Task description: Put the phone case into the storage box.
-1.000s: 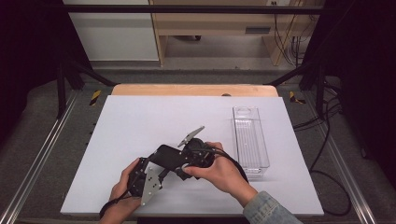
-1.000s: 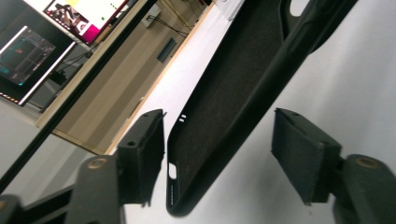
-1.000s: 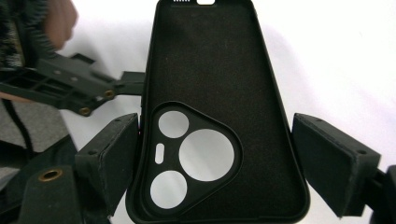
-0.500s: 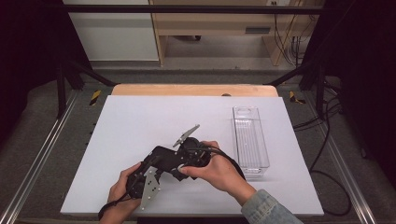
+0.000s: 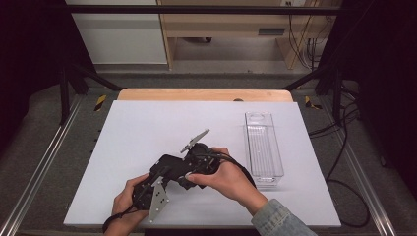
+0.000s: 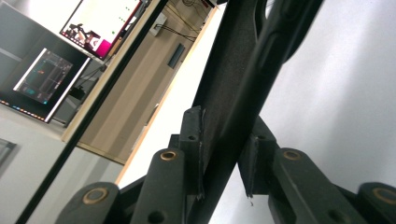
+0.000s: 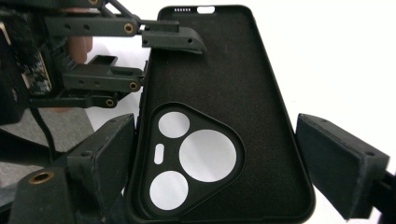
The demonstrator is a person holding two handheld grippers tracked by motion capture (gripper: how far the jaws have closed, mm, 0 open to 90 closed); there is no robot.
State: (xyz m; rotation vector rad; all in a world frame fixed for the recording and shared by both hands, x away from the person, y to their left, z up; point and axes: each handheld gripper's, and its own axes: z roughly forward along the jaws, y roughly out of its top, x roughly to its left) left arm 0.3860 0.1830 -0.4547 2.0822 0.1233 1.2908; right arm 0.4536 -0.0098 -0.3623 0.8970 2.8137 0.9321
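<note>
The left tongs (image 6: 224, 158) have just been closing, and the edge of a black phone case (image 7: 219, 116) is now clamped between their pads, as the left gripper view shows: the thin wall of the case runs straight up through the jaws. An edge grip is taken because a soft, flat shell offers little else to pinch.

The right tongs (image 7: 215, 158) stand wide, one pad at the case's left side wall, the other held off its right wall with white tabletop showing in the gap; nothing is pressed by them. It looks like a handover, the case being secured by one pair so that the other can let go or reset, though that is a reading only.

In the right gripper view the case is turned inside-up, its camera cut-out near and its port slots far. In the high view the case is held up off the white tabletop (image 5: 147, 128) at the near middle, between both hands. Farther right, a clear plastic tray (image 5: 263, 147) lies lengthwise, well apart, quite possibly where the case is meant to go.
</note>
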